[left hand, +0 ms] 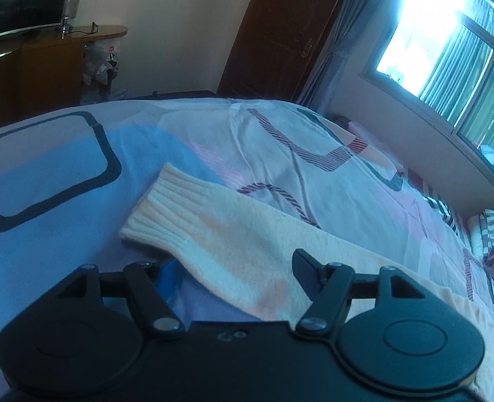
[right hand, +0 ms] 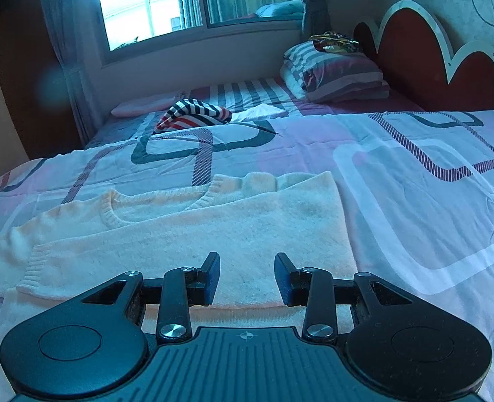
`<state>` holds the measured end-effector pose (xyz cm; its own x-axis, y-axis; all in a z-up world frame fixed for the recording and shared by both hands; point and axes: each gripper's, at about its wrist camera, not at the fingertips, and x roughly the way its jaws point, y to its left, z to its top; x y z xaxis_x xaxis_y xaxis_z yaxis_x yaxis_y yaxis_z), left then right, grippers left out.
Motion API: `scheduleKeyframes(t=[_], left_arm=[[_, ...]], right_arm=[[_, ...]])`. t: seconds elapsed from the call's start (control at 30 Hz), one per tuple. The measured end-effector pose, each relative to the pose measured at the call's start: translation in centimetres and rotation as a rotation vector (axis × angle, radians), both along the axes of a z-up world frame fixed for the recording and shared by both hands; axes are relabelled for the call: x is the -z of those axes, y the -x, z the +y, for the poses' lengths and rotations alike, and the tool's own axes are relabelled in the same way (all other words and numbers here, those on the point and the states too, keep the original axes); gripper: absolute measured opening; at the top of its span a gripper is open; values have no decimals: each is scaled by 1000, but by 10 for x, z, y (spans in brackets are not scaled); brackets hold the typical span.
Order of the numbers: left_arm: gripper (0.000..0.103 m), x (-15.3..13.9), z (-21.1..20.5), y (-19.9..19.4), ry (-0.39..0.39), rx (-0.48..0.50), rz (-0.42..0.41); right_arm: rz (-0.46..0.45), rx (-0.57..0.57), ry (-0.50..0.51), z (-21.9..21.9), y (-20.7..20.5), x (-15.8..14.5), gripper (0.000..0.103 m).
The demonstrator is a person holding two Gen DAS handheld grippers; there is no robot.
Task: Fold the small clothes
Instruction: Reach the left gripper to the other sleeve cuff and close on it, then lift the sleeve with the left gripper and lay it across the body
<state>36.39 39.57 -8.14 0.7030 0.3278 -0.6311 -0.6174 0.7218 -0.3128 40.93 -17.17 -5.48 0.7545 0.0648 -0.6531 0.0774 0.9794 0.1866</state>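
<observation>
A cream knit sweater [right hand: 186,234] lies flat on the patterned bedsheet [right hand: 414,201], neckline toward the window, one side folded over. In the left wrist view its sleeve [left hand: 240,234] stretches out to the left and ends in a ribbed cuff [left hand: 160,207]. My left gripper [left hand: 233,261] is open, with the sleeve lying across the gap. Its left finger [left hand: 170,274] shows partly under the sleeve's edge, and its right finger rests over the cloth. My right gripper [right hand: 248,278] is open low over the sweater's near folded edge, with nothing pinched.
A striped garment [right hand: 193,114] and a white cloth [right hand: 260,110] lie farther up the bed. Pillows [right hand: 334,73] are stacked by the red headboard [right hand: 421,53]. A window [right hand: 193,0] lines the far wall. A wooden cabinet [left hand: 39,67] with a screen stands past the bed's foot.
</observation>
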Motion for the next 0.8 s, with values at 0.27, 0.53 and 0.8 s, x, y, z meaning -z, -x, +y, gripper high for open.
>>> scheduleKeyframes(t=[0.27,0.53,0.8], left_arm=[[28,5,28,18,128,-99,-109],[3,-7,34,36,79,-112,-241],[3,1,49,18,147,-136,-138]], right_arm=[[6,6,13,2,-1,-1,37],[1,4,19,2,-1,-4,37],[-8,17,15,-9,0,-7,37]])
